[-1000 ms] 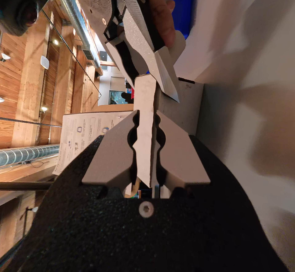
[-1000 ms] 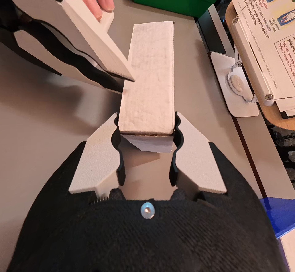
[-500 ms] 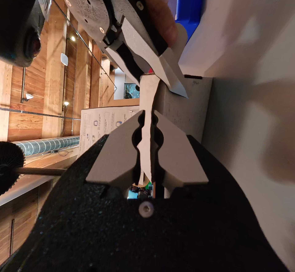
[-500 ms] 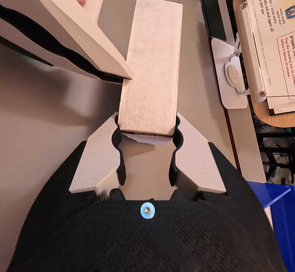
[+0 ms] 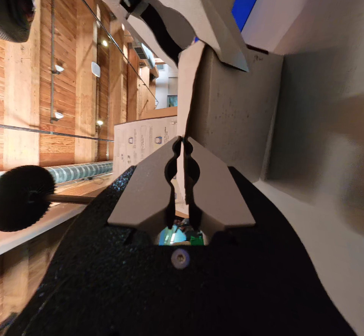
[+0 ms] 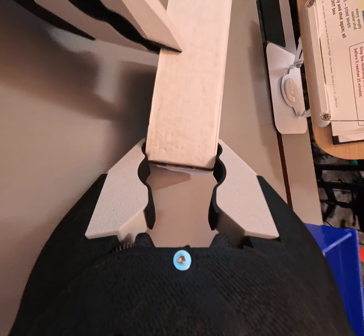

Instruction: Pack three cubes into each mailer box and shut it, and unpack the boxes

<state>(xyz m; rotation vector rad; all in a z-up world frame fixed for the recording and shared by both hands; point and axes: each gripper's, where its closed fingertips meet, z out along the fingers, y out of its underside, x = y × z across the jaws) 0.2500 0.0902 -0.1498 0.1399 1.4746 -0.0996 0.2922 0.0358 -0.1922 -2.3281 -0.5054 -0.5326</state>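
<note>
mailer box [image 6: 189, 82] on table [image 6: 59, 129], clipboard [image 6: 334, 50] right

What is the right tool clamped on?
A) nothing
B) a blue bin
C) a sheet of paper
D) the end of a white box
D: in the right wrist view the right tool has its two fingers pressed against both sides of the near end of the white box.

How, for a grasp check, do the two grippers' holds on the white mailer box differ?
The left gripper pinches a thin cardboard flap, jaws almost touching; the right gripper spans the whole narrow end of the mailer box, jaws wide apart. The left gripper comes in at the long side, the right gripper at the end. Both clamp the same box.
</note>
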